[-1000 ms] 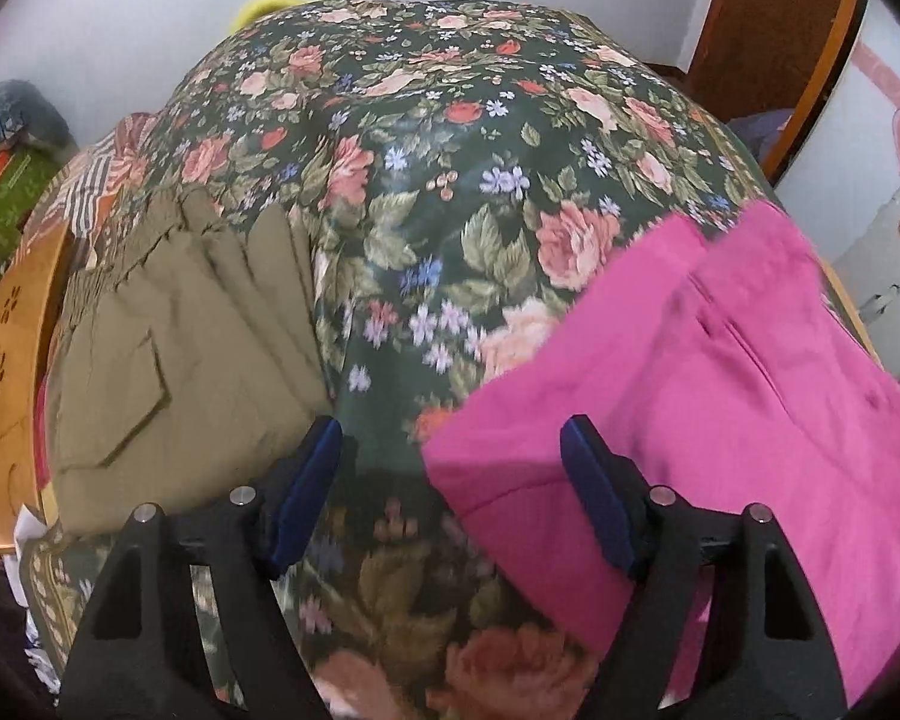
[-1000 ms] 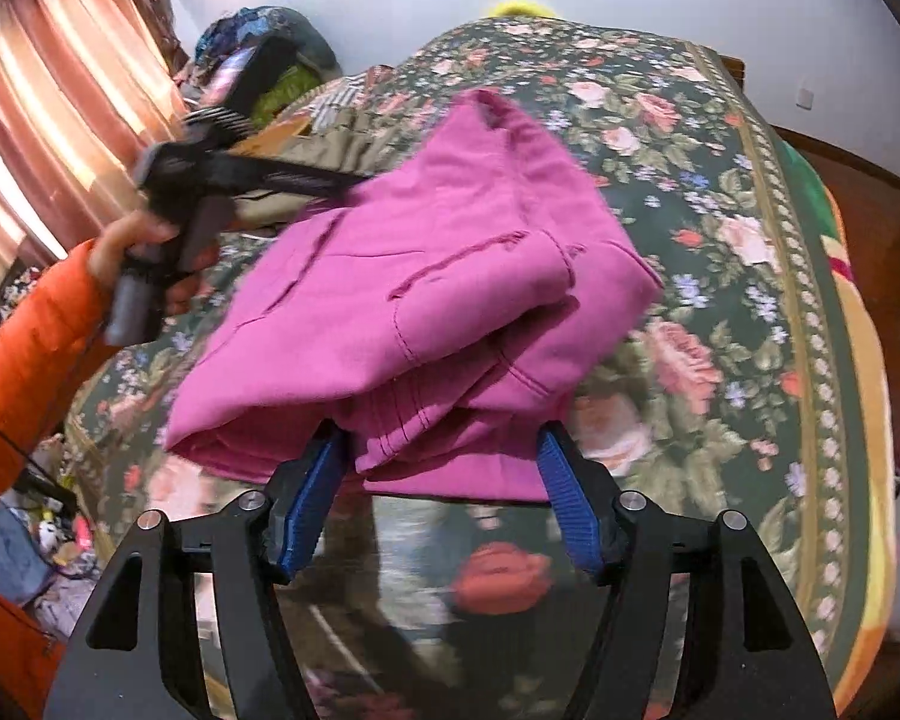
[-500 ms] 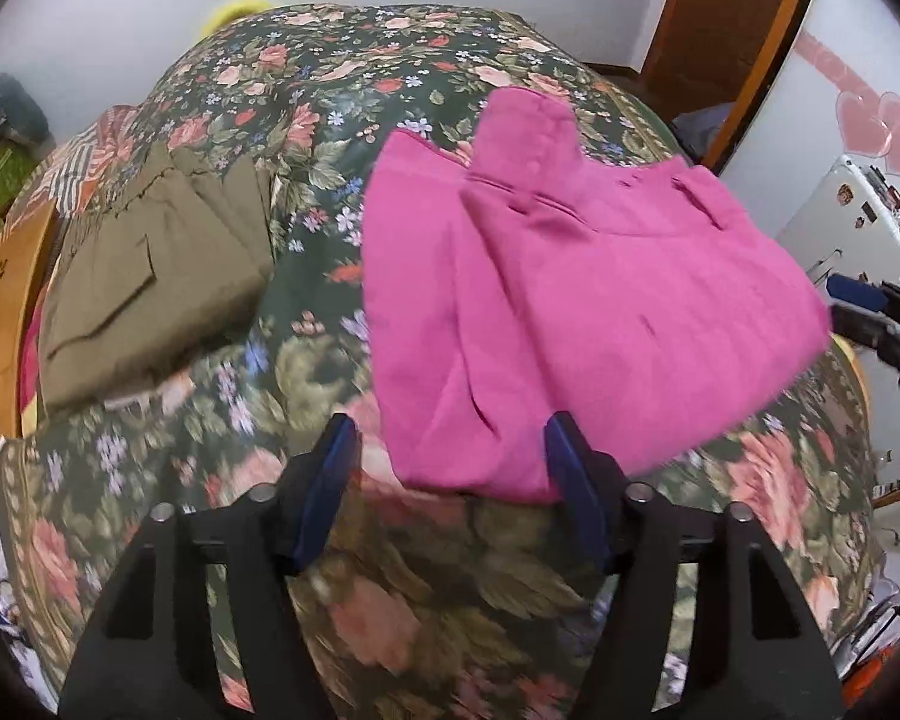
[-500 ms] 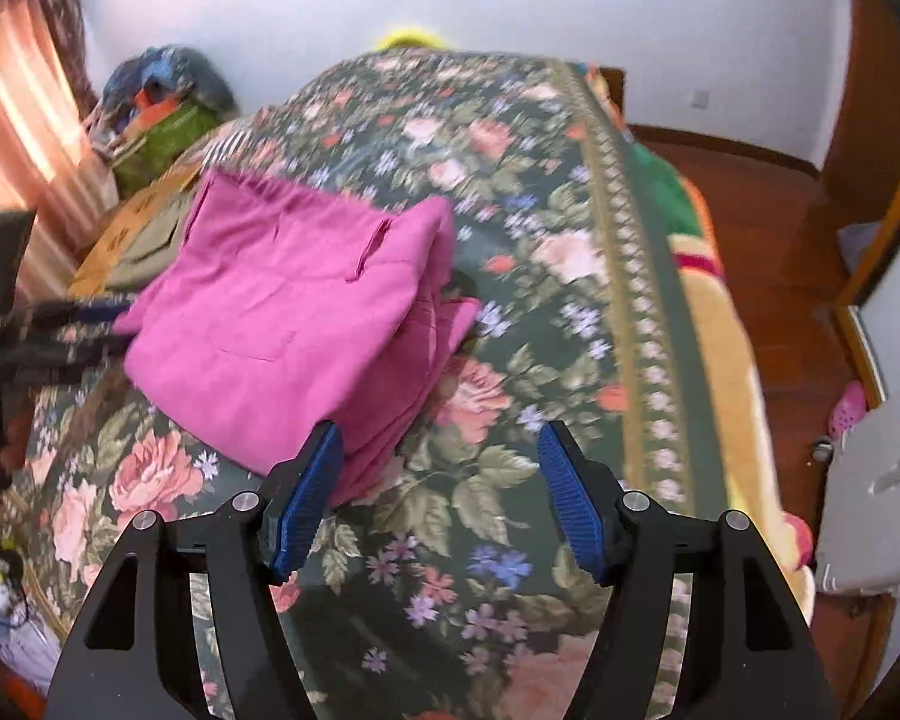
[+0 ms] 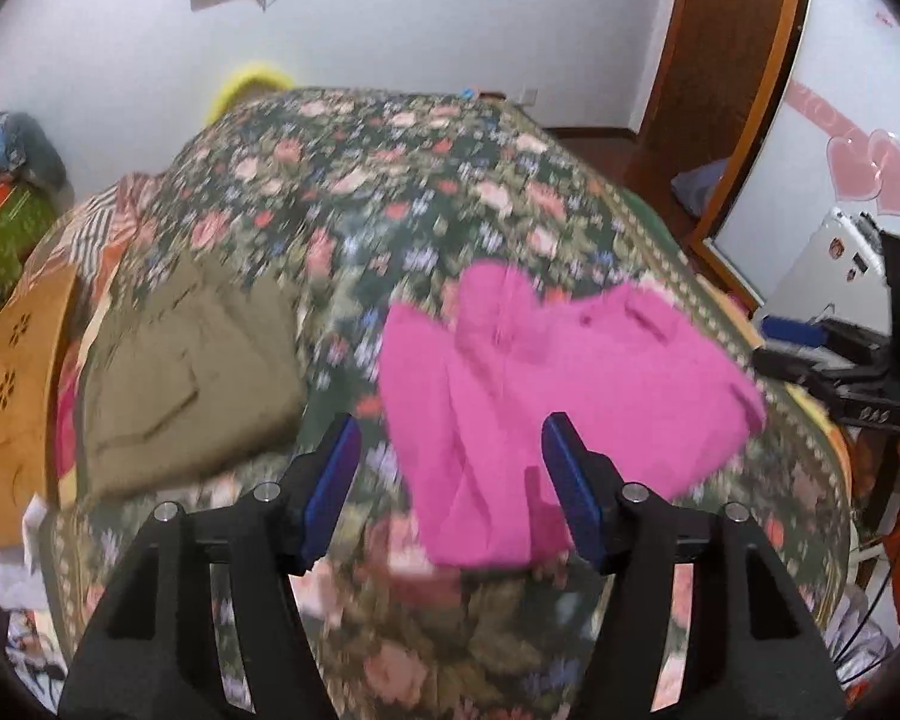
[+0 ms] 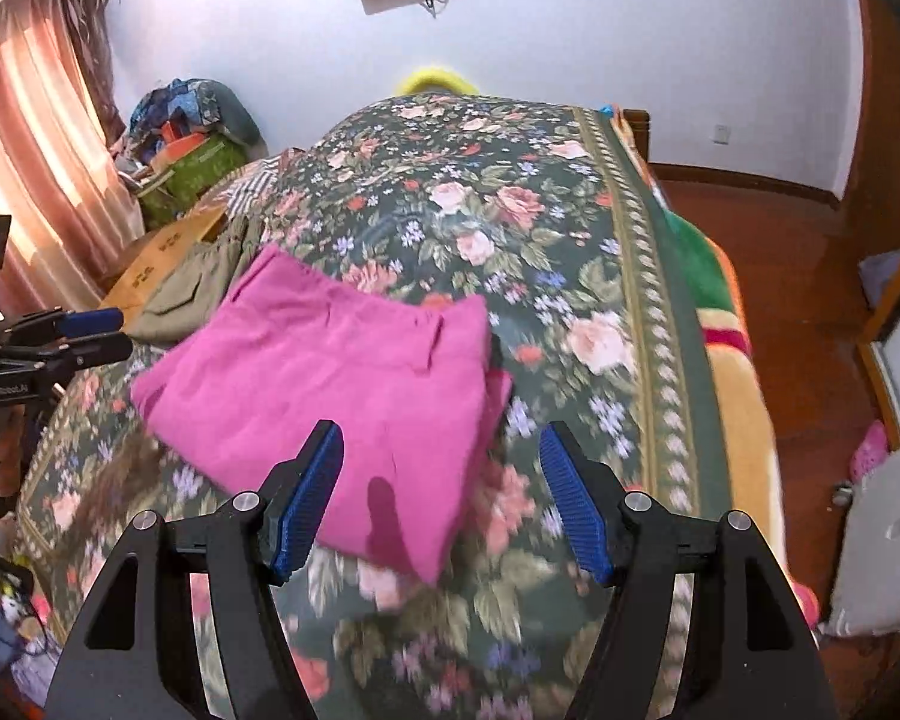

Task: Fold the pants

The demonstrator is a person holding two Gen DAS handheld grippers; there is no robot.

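Observation:
The pink pants point(image 5: 546, 396) lie folded in a compact bundle on the floral bedspread point(image 5: 390, 210), near the bed's front edge. They also show in the right wrist view point(image 6: 330, 384). My left gripper point(image 5: 450, 492) is open and empty, held above and in front of the bundle. My right gripper point(image 6: 441, 498) is open and empty, also back from the bundle. Each gripper shows in the other's view: the right gripper point(image 5: 810, 342) at the far right, the left gripper point(image 6: 78, 336) at the far left. Folded olive-green pants point(image 5: 192, 378) lie to the left of the pink ones.
A cardboard box point(image 5: 18, 396) stands at the bed's left side. Piled bags and clothes point(image 6: 186, 138) sit in the far left corner by the curtain point(image 6: 36, 138). A wooden door point(image 5: 726, 78) and bare floor point(image 6: 798, 276) are to the right of the bed.
Both grippers have pulled back and up from the pink pants, which now rest folded on the bed. The right gripper, close over the bundle a second ago, is now well clear.

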